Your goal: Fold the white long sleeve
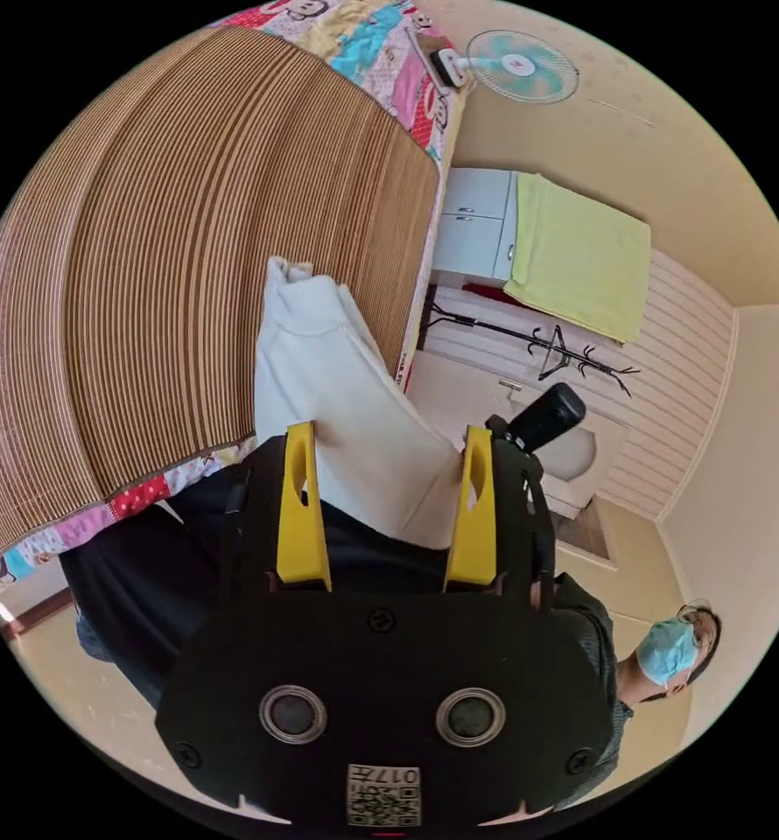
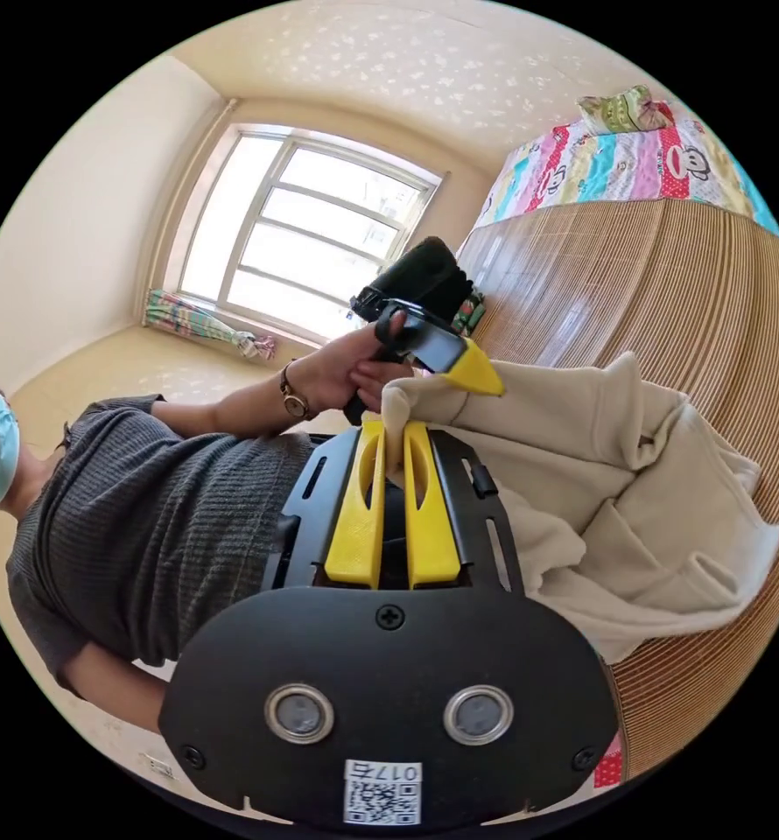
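1. Left gripper view puts my left hand-held gripper [image 1: 388, 451] in the foreground with its two yellow jaws standing wide apart; white cloth lies between them, and neither jaw presses on it.
2. What I see beyond those jaws is the white long-sleeve garment of thick, soft fabric [image 1: 341, 394], hanging as a narrow bunched length in front of the brown striped woven mat [image 1: 179, 254] that covers the bed.
3. At the far end of that length the fabric is gathered into a small crumpled knot.
4. Under the mat, a patchwork cartoon-print bed cover [image 1: 381, 52] shows along the edges.
5. In the right gripper view my right hand-held gripper [image 2: 394, 437] has its yellow jaws drawn close together, pinching a thin edge of the garment [image 2: 617, 516] between them.
6. From there the cloth spreads out in loose, rumpled folds, creamy in this light, with a thick hem or cuff band showing, and it rests on the mat [image 2: 696, 289].
7. The other gripper [image 2: 459, 363] comes in just above, its yellow tip touching the same gathered edge, held by a hand [image 2: 346, 372] wearing a wristwatch.
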Demonstrator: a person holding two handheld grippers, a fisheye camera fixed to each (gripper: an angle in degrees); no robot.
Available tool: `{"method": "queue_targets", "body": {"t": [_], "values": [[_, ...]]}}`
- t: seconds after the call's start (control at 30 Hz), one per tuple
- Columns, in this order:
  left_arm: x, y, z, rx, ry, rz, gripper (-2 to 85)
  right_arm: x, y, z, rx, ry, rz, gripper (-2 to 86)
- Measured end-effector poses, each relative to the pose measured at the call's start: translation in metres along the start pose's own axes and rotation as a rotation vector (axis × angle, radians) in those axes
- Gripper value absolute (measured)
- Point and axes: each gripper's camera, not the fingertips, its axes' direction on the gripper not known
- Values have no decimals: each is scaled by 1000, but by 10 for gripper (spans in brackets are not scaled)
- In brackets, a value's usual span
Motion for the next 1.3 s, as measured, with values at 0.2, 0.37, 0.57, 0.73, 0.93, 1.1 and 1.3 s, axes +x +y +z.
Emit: {"method": "queue_targets", "body": {"t": [0.2,0.37,0.57,0.73,0.93,1.1,1.3], "values": [[-41,62,-41,122,271,317,95,-39,3,-14,50,-109,-98,24],[9,140,-99,191,449,928,63,-124,-18,-25,170,-304,-341,23],[78,266,-168,159,825,1659,42,-247,-24,-14,134,-262,-696,20],[109,384,-215,181,674,1946,28,-276,1,-46,208,-66,-774,15],[46,441,-260,331,1225,2089,17,-247,23,-92,372,80,-595,15],[-16,431,-250,365,1711,1960,8,-201,24,-97,339,226,-371,50],[-37,446,-202,288,1712,1824,4,-161,20,-80,300,41,-299,148]]}}
